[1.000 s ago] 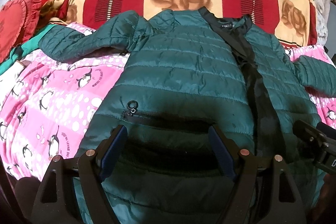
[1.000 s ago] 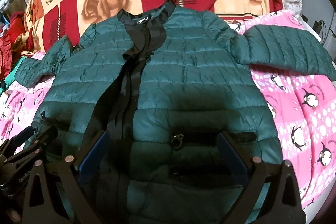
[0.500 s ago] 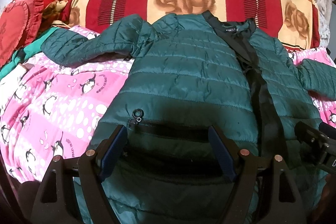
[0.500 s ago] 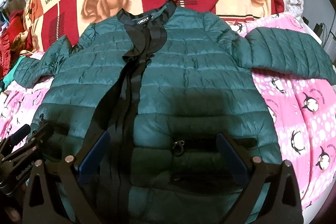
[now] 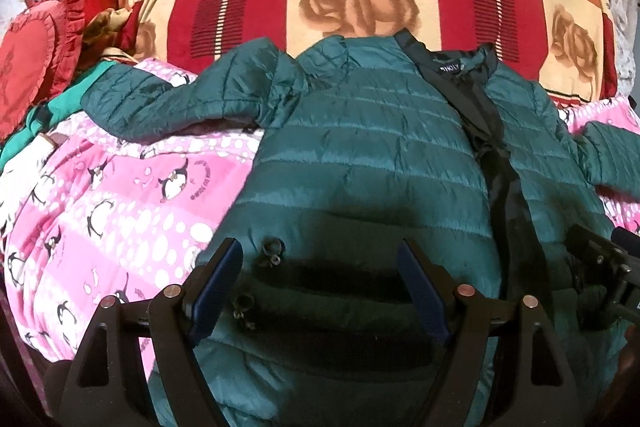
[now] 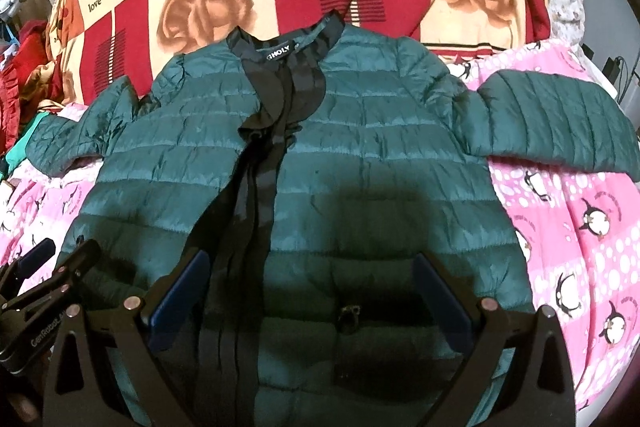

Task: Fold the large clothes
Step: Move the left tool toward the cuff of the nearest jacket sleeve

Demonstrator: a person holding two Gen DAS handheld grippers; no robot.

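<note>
One green jacket (image 5: 360,155) spread flat on one pink blanket (image 5: 120,211), two sleeves out. Left gripper (image 5: 320,287) and right gripper (image 6: 308,291) both wide, holding nothing.

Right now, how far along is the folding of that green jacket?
Barely begun. Done: the jacket lies spread flat, front up, on the pink blanket. In hand: nothing; the left tool and right tool hover open over its hem. Left: both sleeves lie spread outward, unfolded, and the body too.
</note>
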